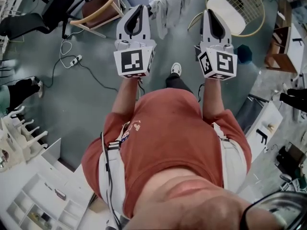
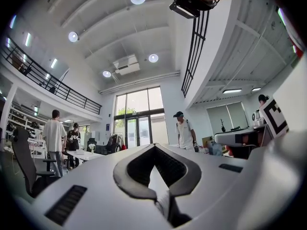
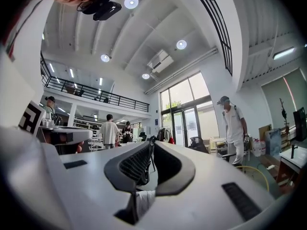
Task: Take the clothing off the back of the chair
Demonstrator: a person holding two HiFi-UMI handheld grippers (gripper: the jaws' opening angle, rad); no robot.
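**Step in hand.** The approach is judged to be under way. The clothing, a pale grey-white garment, hangs ahead of the person, beyond and between the two claws, and is not touched. What bears it is covered by the garment itself. A wooden-armed chair stands just to its left and a yellow wire chair to its right.

**Recommended handling.**
- At least one claw should be released before the garment is reached.
- The cloth should be taken high, where it folds over its support.
- It should be lifted upward and clear, not dragged sideways.
- The floor cable should be kept clear of underfoot.

**Claws.** The left claw is clenched, its tips met, and nothing is held. The right claw is likewise clenched and empty.
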